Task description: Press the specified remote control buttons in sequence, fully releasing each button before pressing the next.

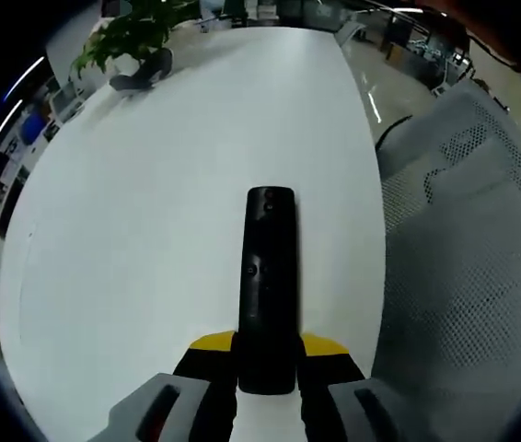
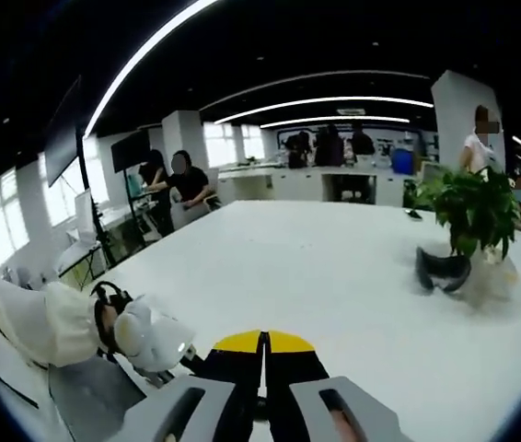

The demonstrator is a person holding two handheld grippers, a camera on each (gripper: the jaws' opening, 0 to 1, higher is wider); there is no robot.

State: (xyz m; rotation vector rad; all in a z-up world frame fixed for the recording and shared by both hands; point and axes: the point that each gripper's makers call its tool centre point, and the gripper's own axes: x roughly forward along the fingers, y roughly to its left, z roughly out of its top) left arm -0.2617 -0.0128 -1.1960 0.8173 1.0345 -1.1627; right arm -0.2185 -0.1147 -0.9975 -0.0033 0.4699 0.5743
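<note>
A long black remote control (image 1: 268, 285) points away from me over the white table (image 1: 150, 212), its near end clamped between the jaws of my left gripper (image 1: 268, 368). Small buttons show at its top and middle. In the right gripper view my right gripper (image 2: 263, 354) is shut, its yellow-tipped jaws pressed together with nothing between them, held above the white table (image 2: 334, 267). To its left a hand in a white sleeve (image 2: 58, 322) holds the other gripper (image 2: 150, 341).
A potted green plant (image 1: 136, 37) and a dark headset-like object (image 1: 141, 78) stand at the far end of the table. A grey mesh chair (image 1: 472, 258) sits off the right edge. Several people (image 2: 182, 184) stand and sit at desks beyond.
</note>
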